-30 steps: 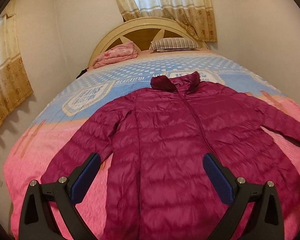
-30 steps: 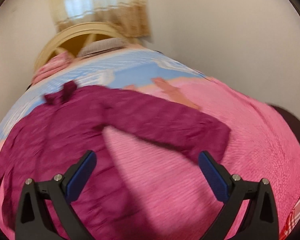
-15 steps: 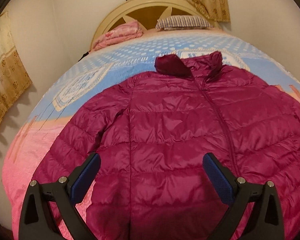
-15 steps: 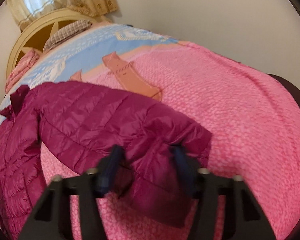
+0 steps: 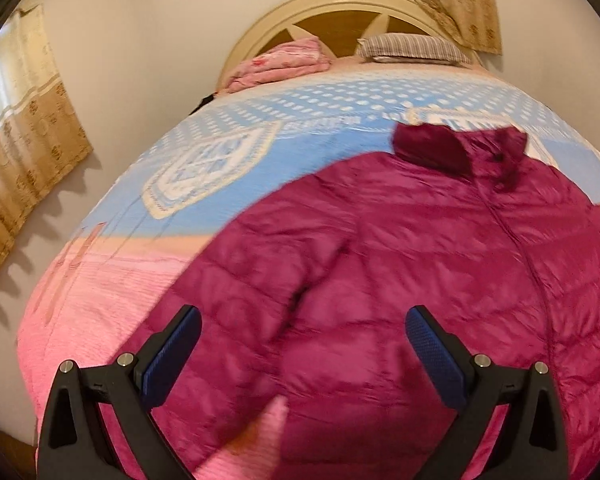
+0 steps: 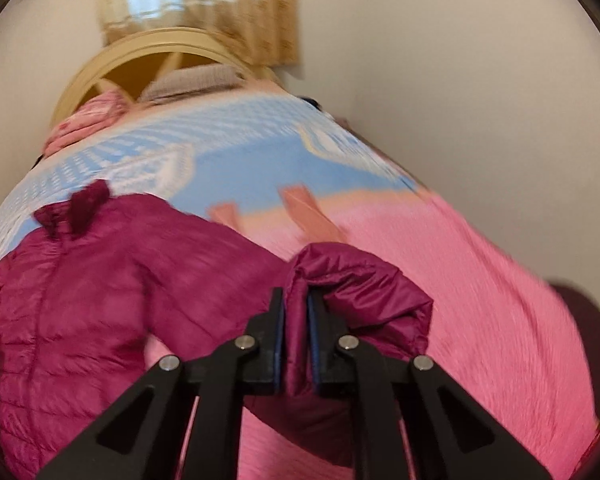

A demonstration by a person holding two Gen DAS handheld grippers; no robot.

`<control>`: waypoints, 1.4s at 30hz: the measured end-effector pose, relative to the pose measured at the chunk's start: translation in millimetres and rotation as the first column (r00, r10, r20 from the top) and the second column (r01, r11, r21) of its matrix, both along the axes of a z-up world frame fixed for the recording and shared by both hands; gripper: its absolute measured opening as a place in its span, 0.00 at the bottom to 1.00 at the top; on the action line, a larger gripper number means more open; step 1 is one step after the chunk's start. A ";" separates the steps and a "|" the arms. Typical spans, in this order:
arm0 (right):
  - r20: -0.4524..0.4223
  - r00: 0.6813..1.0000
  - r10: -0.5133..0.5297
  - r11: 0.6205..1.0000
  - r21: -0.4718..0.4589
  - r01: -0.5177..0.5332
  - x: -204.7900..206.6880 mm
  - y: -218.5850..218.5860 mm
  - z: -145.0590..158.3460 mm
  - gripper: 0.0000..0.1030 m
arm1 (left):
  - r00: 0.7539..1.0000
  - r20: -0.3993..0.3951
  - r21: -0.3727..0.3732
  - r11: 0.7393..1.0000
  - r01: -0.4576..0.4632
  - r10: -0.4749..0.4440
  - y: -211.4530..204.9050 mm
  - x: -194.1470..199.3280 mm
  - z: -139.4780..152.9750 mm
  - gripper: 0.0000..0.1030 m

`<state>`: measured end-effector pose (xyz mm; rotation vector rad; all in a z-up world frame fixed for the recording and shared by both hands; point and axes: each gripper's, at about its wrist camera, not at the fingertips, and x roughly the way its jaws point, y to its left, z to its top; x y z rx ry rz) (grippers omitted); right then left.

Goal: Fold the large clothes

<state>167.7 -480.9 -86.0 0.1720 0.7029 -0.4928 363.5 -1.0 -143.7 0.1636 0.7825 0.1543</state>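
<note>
Now our right gripper point(image 6: 296, 320) is clenched on the jacket point(image 6: 100, 300) sleeve point(image 6: 364, 284) at frame centre, lifted since before; our left gripper point(image 5: 302, 344) hangs wide open, lower frame.

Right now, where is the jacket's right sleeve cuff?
In the right wrist view, the magenta quilted jacket's sleeve cuff is pinched in the right gripper, lifted above the pink bedspread.

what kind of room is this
A home bedroom, most likely: a bed with an arched headboard, a striped pillow, and window curtains.
</note>
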 end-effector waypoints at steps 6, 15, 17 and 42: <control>-0.003 0.983 0.184 0.976 -0.120 -0.183 58.1 83.8 25.1 0.11 | 0.998 0.019 0.012 0.999 -0.053 0.052 38.8 4.3 2.7 0.99; -0.051 0.915 0.400 0.894 -0.200 -0.402 115.2 200.7 12.5 0.10 | 0.992 0.019 -0.005 0.992 -0.124 0.124 84.8 8.5 -6.4 0.99; -0.065 0.898 0.435 0.875 -0.202 -0.439 125.1 224.1 5.8 0.10 | 0.990 0.017 -0.005 0.990 -0.138 0.138 94.3 9.1 -9.0 0.99; -0.074 0.726 0.683 0.724 -0.061 -0.687 80.7 296.6 -7.4 0.72 | 0.982 0.087 -0.012 0.986 -0.166 0.167 94.8 -5.2 22.5 0.99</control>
